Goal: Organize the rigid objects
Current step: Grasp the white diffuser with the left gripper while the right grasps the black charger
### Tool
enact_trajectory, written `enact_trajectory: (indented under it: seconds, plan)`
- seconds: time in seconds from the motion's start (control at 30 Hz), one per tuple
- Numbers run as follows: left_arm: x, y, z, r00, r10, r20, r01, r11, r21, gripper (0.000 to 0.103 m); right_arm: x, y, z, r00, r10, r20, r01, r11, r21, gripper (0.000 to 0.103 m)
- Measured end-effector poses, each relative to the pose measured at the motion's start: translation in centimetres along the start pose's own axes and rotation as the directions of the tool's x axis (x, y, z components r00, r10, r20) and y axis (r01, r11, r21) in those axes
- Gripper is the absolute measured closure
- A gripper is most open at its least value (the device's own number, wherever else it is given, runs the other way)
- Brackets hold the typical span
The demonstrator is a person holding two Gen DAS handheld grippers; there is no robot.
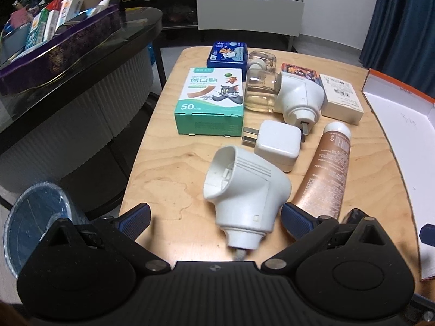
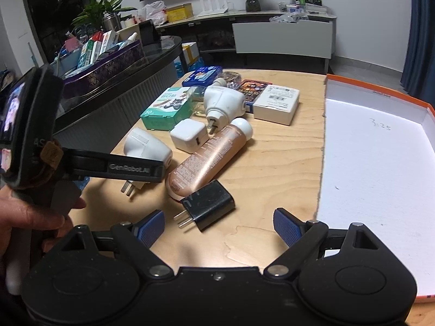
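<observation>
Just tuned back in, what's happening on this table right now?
A person holds a hand-held gripper in each hand over a wooden table strewn with small items. The left hand-held gripper is open around the near white plastic plug-in vaporizer, not yet closed on it. The right hand-held gripper is open, hovering by the black wall charger. The white orange-rimmed cardboard box on the right holds nothing yet.
</observation>
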State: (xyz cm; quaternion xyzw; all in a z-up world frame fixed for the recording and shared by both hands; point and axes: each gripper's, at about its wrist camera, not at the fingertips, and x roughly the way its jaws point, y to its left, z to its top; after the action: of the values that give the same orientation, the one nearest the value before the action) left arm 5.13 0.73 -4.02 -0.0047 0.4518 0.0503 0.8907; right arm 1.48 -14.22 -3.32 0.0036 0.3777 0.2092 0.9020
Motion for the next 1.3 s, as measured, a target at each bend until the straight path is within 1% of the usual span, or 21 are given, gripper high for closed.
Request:
enact_trajectory:
  seconds: [0.1,0.17,0.23,0.27,0.3,0.33,0.47,0.5,0.57,0.6,0.7,0.8,0.9,1.1,1.2,1.3]
  plan:
    - [0.5,0.2,0.0,1.000,-0.024,0.014,0.024,1.000,0.021,0.000,0.9,0.3,0.2,1.000,0.019,-0.013,-0.019,1.000,-0.010,0.001]
    - [0.6,0.3,-0.1,0.998,-0.053,0.034,0.051,0.998,0.038,0.007,1.6,0.5,0.3,1.000,0.021,-0.021,-0.021,1.000,-0.016,0.001]
    - [0.7,0.5,-0.2,0.995,-0.092,0.050,0.090,0.995,0.041,0.019,2.4,0.8,0.5,0.999,0.024,-0.025,-0.025,0.999,-0.033,0.001]
    - [0.6,0.5,-0.2,0.993,-0.098,0.062,0.095,0.994,0.048,0.023,2.8,1.0,0.6,0.999,0.023,-0.036,-0.024,0.999,-0.035,0.001]
    - [0.5,0.4,-0.3,0.992,-0.104,0.072,0.100,0.993,0.061,0.032,3.2,1.1,0.6,0.998,0.034,-0.045,-0.035,0.999,-0.029,0.001]
    - [0.4,0.2,-0.4,0.991,-0.110,0.081,0.104,0.992,0.071,0.037,3.5,1.2,0.7,0.998,0.046,-0.053,-0.047,0.999,-0.025,0.001]
    - [0.2,0.3,-0.7,0.987,-0.126,0.097,0.119,0.990,0.072,0.037,5.0,1.1,0.7,0.996,0.040,-0.082,-0.042,0.999,-0.014,0.002]
    - [0.1,0.3,-0.8,0.987,-0.129,0.098,0.123,0.990,0.069,0.037,5.0,1.1,0.6,0.997,0.034,-0.069,-0.036,0.999,-0.015,0.008]
    - [0.0,0.4,-0.9,0.985,-0.142,0.098,0.136,0.989,0.059,0.037,4.9,1.1,0.7,0.998,0.009,-0.058,-0.010,0.999,-0.031,0.028]
    - [-0.1,0.5,-0.9,0.984,-0.147,0.096,0.143,0.988,0.052,0.037,4.8,1.1,0.7,0.999,0.003,-0.048,-0.005,0.999,-0.035,0.035]
    - [-0.5,0.5,-1.0,0.983,-0.147,0.108,0.144,0.989,0.043,0.038,4.4,0.8,0.7,1.000,-0.004,-0.023,0.003,0.999,-0.040,0.035]
    - [-1.4,0.4,-1.0,0.979,-0.157,0.130,0.153,0.987,0.039,0.038,3.6,0.4,0.7,1.000,0.002,0.001,-0.002,0.999,-0.032,0.035]
    - [-2.2,0.4,-1.0,0.975,-0.167,0.148,0.164,0.986,0.034,0.038,2.6,0.1,0.9,0.999,-0.011,0.036,0.012,0.999,-0.030,0.035]
    - [-3.8,0.0,-1.0,0.966,-0.187,0.179,0.187,0.982,0.013,0.037,0.3,-1.1,1.8,0.994,-0.029,0.102,0.027,1.000,0.016,0.035]
    - [-4.8,-0.7,-0.6,0.958,-0.208,0.197,0.208,0.978,0.021,0.038,-0.8,-1.7,2.0,0.990,-0.058,0.127,0.056,0.998,0.018,0.035]
    - [-5.5,-1.9,-0.1,0.948,-0.237,0.212,0.233,0.971,0.043,0.037,-2.0,-3.1,2.4,0.984,-0.086,0.158,0.080,0.996,0.045,0.035]
